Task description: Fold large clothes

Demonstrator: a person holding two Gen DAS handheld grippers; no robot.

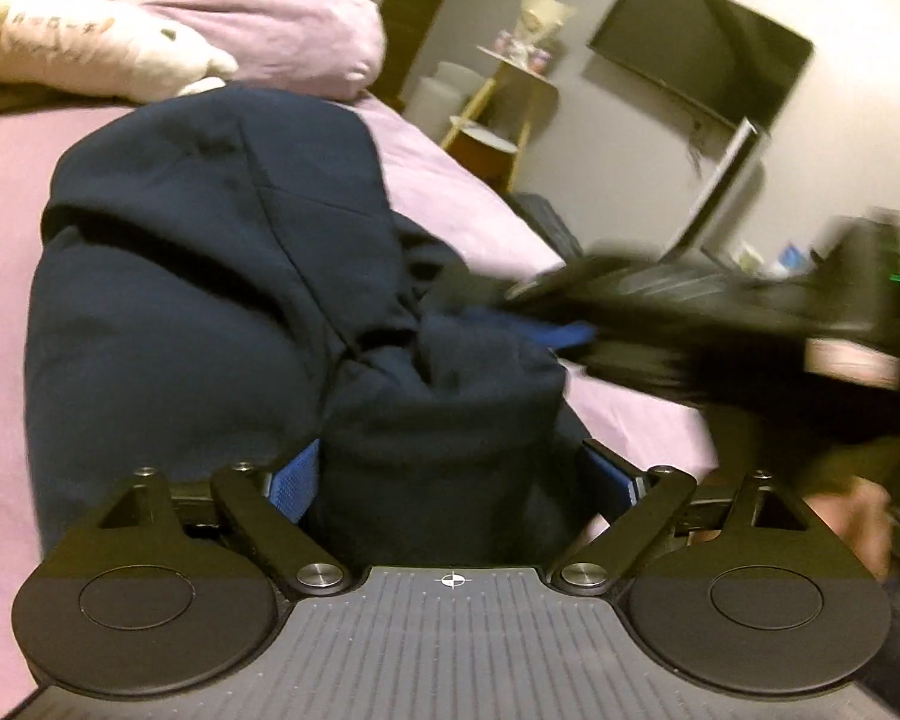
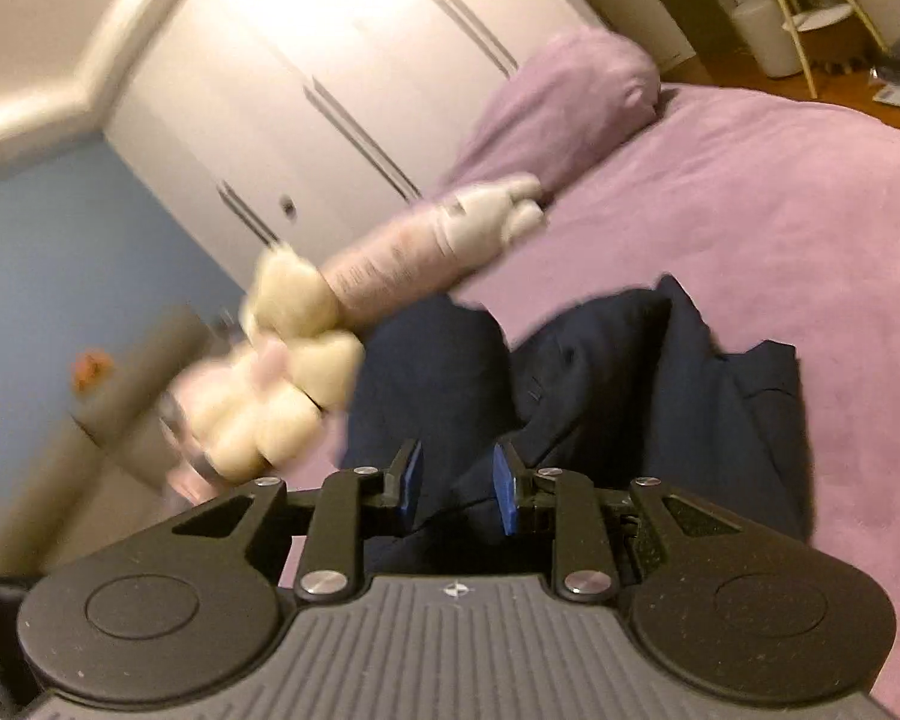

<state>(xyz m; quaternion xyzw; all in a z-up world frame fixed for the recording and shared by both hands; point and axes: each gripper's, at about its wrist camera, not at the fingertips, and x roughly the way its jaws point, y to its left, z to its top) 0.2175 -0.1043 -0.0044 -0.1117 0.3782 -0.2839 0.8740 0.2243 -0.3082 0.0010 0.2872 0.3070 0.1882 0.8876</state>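
The left gripper [image 1: 450, 480] is standing spread wide around a bunched fold of the navy garment [image 1: 210, 276], its pads not pressing; the right gripper [image 2: 457, 486] is sitting narrowed, cloth between its blue pads [image 2: 413, 483], though whether it is pinching I cannot tell; the garment is lying rumpled on the lilac bedsheet [image 2: 750, 210]; smoothing it flat before creasing would probably help.

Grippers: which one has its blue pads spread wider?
The left gripper: its blue pads sit far apart around dark navy garment; the right gripper shows a narrow gap.
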